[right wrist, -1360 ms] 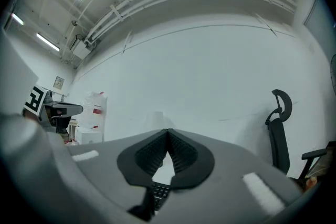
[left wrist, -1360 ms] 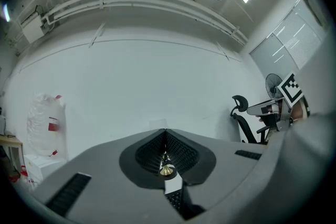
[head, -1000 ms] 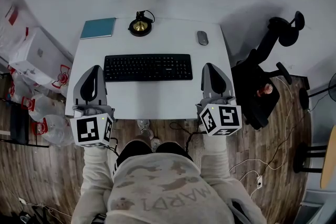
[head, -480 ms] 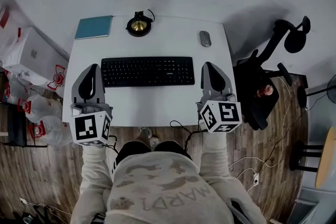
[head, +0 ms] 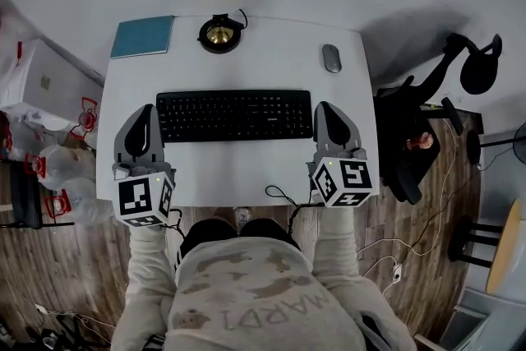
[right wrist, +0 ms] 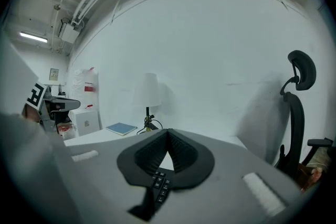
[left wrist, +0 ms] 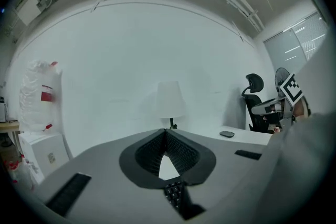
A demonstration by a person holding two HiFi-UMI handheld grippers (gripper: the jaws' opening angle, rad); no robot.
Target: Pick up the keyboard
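A black keyboard [head: 234, 115] lies flat across the middle of the white desk [head: 238, 164]. My left gripper [head: 147, 109] hovers just off the keyboard's left end, jaws shut with nothing between them. My right gripper [head: 324, 108] sits just off the keyboard's right end, also shut and empty. In the left gripper view the pads [left wrist: 176, 152] meet at the tips [left wrist: 166, 131], and a strip of keys [left wrist: 175, 194] shows below them. The right gripper view shows the same closed tips [right wrist: 168, 131] with keys [right wrist: 159, 184] beneath.
At the desk's back edge are a teal notebook [head: 143, 37], a lamp base with its cord [head: 220, 34] and a grey mouse [head: 331, 57]. A black office chair [head: 436, 107] stands to the right. White boxes and bags [head: 41, 107] crowd the floor on the left.
Both grippers have moved forward and down, from near the desk's front edge to beside the keyboard's two ends. Their jaws stayed shut.
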